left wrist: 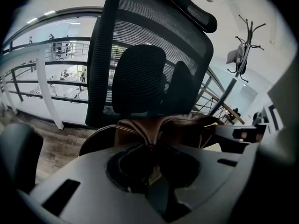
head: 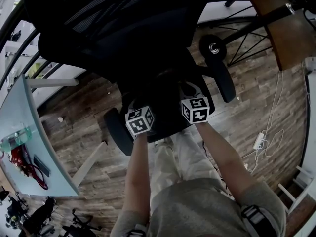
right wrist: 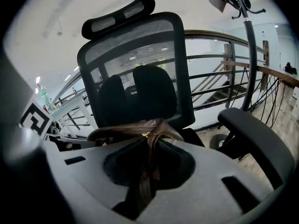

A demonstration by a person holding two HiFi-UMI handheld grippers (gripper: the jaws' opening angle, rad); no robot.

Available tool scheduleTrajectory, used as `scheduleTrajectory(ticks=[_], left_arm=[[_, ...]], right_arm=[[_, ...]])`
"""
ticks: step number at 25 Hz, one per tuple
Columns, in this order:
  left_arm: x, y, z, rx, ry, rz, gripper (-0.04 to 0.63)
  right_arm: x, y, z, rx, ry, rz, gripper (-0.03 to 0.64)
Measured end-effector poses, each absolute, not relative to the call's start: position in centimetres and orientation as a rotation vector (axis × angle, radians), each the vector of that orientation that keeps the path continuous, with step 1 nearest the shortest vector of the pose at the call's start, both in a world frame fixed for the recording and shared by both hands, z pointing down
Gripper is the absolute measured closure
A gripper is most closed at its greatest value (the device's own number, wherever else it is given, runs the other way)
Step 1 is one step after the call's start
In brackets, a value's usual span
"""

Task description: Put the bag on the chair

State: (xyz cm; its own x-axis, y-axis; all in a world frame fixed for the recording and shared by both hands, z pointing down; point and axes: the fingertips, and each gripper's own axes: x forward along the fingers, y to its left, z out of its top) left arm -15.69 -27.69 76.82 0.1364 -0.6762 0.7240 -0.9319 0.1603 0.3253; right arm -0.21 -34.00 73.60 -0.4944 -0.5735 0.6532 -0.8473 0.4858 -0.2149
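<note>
1. The left gripper point(left wrist: 152, 147) has its 2 jaws pressed shut on a pinched fold of the bag's top edge. The brown leather bunches up right at the tips.
2. The right gripper point(right wrist: 148, 146) is clamped on the bag as well. A strip of leather runs down between its jaws, and a small gold zip pull point(right wrist: 145, 135) sits just beyond them.
3. The bag point(left wrist: 187, 129) stretches between the 2 grippers, which are held side by side and near each other.
4. The bag is over the front part of the chair's seat, between the 2 armrests. Whether its bottom rests on the seat cannot be told.
5. The chair point(left wrist: 140, 55) faces the person. Its mesh backrest stands upright behind the bag, with the headrest point(right wrist: 119, 15) above the backrest's top edge.
6. The left armrest point(left wrist: 16, 153) and the right armrest point(right wrist: 254, 139) stand apart from the bag, and there is an open gap between each one and the nearer gripper.
7. Wood floor point(head: 79, 132) lies around the chair. On the left it runs bare up to the curved edge of a white table point(head: 29, 112).
8. On the right the floor is bare up to a white cable point(head: 259, 141) lying well apart from the chair.
9. A wooden desk point(head: 291, 33) stands past the chair's right side.
10. A railing point(right wrist: 219, 59) runs behind the backrest, and a coat stand point(left wrist: 243, 45) rises beside it.
</note>
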Motion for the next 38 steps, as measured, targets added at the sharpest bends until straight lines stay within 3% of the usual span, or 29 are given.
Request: scheduleTrajectory(ticks=[8, 11, 15, 32, 38], left_arm=[[-16.0, -27.5, 76.3, 1.554, -1.624, 0.379, 0.504], [-16.1, -27.5, 75.5, 1.568, -1.634, 0.339, 0.415], [-16.0, -27.9, 73.9, 1.615, -1.643, 0.326, 0.364], [-14.6, -24.6, 64.8, 1.709, -1.642, 0.236, 0.347], [-14.2, -22.5, 60.8, 1.756, -1.661, 0.211, 0.396]], right_arm=[[0.2, -33.9, 73.7, 1.178, -2.177, 0.724, 0.511], [0.4, -33.9, 73.4, 1.184, -2.171, 0.707, 0.448], [1.4, -34.5, 71.9, 1.282, -2.172, 0.666, 0.397], [1.7, -30.0, 61.6, 1.369, -2.270, 0.642, 0.400], [1.6, -27.0, 58.0, 1.381, -2.299, 0.625, 0.455]])
